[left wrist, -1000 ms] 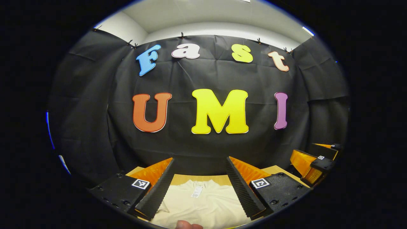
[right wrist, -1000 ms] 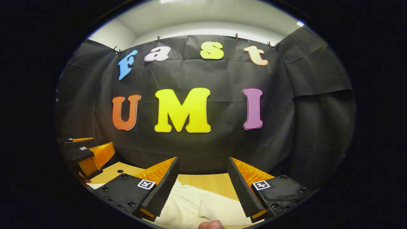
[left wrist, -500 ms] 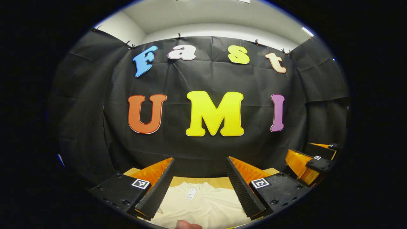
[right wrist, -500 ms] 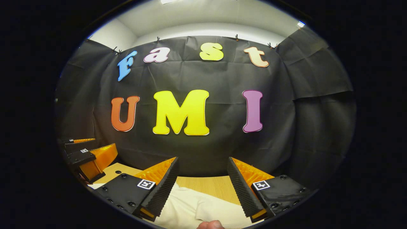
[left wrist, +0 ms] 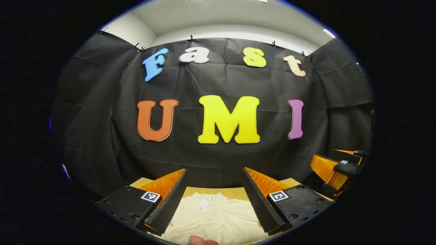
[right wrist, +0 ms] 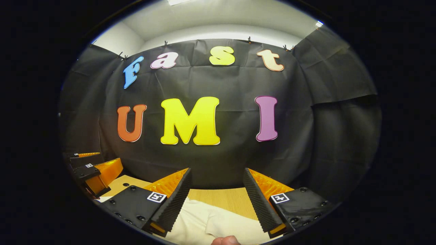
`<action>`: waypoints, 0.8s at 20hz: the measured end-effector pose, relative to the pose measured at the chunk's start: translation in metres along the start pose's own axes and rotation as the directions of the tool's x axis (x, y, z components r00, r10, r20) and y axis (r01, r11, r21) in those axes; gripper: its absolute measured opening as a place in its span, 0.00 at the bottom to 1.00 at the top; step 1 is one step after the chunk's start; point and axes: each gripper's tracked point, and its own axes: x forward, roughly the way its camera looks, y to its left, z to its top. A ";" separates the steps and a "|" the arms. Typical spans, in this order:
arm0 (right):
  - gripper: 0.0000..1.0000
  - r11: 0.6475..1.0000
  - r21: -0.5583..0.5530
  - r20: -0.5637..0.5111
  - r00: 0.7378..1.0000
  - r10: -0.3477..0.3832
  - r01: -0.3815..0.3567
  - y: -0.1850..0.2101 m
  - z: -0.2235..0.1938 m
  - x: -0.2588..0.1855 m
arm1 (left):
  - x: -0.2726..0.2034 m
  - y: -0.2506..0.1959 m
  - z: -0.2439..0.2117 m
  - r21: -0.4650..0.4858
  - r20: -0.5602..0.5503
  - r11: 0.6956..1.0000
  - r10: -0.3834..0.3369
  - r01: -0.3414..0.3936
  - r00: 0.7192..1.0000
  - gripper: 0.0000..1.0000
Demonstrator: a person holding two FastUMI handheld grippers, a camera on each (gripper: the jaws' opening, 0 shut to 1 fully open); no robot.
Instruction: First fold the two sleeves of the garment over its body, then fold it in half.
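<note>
Fingers (left wrist: 170, 200) of the left gripper (left wrist: 214, 175) spread wide and holding nothing, right gripper (right wrist: 216, 175) equally agape, cream garment (left wrist: 218, 217) lying flat on the wooden table (right wrist: 224, 197) beneath both, neck label facing up.

Left gripper (left wrist: 214, 172) hovers over the garment (left wrist: 218, 217), jaws wide apart; right gripper (right wrist: 215, 172) likewise (a fingertip (right wrist: 224, 241) shows beneath it), gripping nothing.
</note>
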 end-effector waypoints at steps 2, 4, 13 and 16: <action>0.95 1.000 0.002 -0.012 1.000 -0.016 0.016 -0.018 -0.005 -0.003 | -0.004 -0.004 -0.007 -0.010 -0.016 1.000 0.012 -0.012 1.000 0.99; 0.95 0.999 -0.014 -0.033 0.999 -0.032 0.032 -0.040 -0.014 -0.006 | -0.006 -0.013 -0.010 -0.013 -0.024 1.000 0.006 -0.006 1.000 0.99; 0.95 0.994 -0.079 -0.150 0.985 -0.086 0.074 -0.160 -0.060 -0.024 | -0.001 -0.064 -0.027 0.005 -0.075 0.999 -0.054 0.054 0.996 1.00; 0.95 0.991 -0.094 -0.220 0.969 -0.111 0.092 -0.201 -0.091 -0.037 | 0.000 -0.082 -0.027 0.024 -0.080 0.996 -0.081 0.083 0.993 1.00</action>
